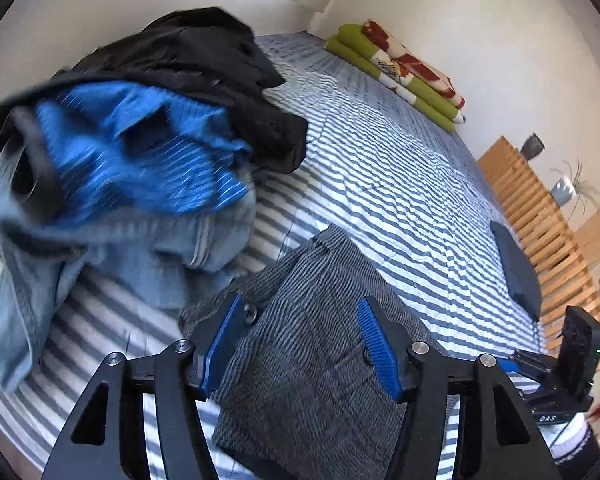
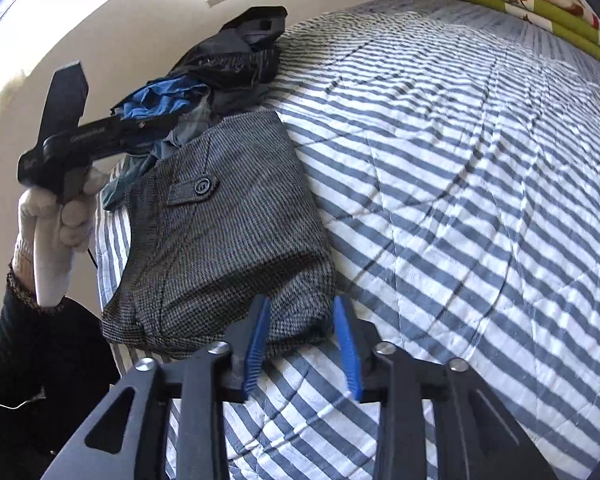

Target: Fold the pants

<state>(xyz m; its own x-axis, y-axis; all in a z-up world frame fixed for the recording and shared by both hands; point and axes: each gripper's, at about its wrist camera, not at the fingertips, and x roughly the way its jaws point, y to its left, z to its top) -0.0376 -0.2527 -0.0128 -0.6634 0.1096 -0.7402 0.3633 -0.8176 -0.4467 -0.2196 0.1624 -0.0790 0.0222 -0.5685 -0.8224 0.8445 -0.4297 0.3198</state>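
**Grey pants folded on bed, both tools hovering empty**

Pants [image 2: 224, 240]: grey houndstooth weave, lying as a compact folded block on the striped bed [image 2: 480, 168]. From the right hand-held gripper [image 2: 302, 340] they sit just ahead and to its left, the near folded edge about at the fingertips. From the left hand-held gripper [image 1: 300, 344] they lie directly under and ahead of the fingers.

Handling, as judged: thick woven cloth, soft and limp, moderate weight, not slippery, not fragile. Layers may slide apart if lifted by one corner. Best hold looks to be the near folded edge, pinching all layers together, or two opposite corners, one per tool. Buttoned pocket flap [image 2: 198, 188] on top is a stiffer spot; avoid pinching on the button.

Left hand-held gripper: jaws wide apart, nothing between them, poised above the pants, tilted down. In the right view it appears raised off the bed, held by a white-gloved hand [image 2: 54, 216].

Right hand-held gripper: jaws apart, empty, low over the bed, pointing forward along the mattress.

Clothes pile [image 1: 132, 136] (black, blue, denim) lies beyond the pants, to the left of the left tool, touching their far edge.
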